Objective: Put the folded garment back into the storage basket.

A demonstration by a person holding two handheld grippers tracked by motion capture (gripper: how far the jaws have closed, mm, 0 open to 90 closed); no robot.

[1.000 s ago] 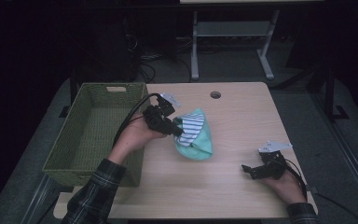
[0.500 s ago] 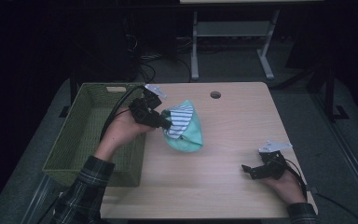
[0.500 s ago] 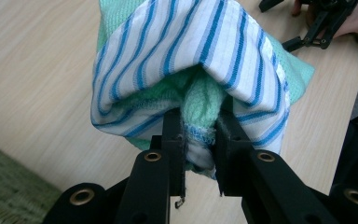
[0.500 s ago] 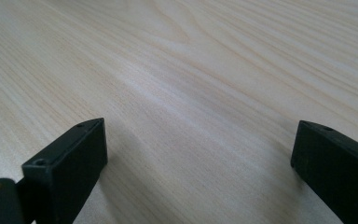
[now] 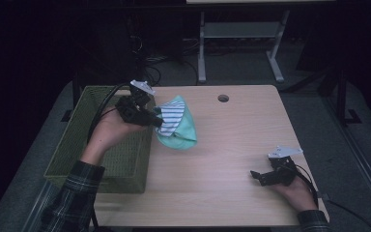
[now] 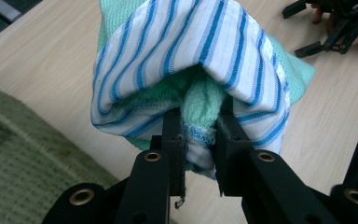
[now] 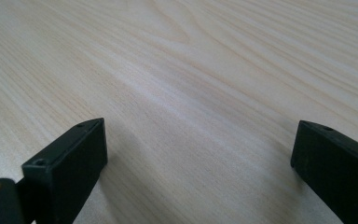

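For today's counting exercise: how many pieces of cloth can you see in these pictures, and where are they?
2, bunched together: a green cloth and a blue-striped white cloth wrapped over it, both clamped in the left gripper beside the basket. More may lie hidden inside the bundle.

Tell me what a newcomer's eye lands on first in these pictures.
First comes the bundled cloth, mint green with a blue-striped white side, pinched in the left gripper and hanging above the wooden table beside the green woven basket. Next is the right gripper, resting at the table's near right corner with its fingers spread wide over bare wood.
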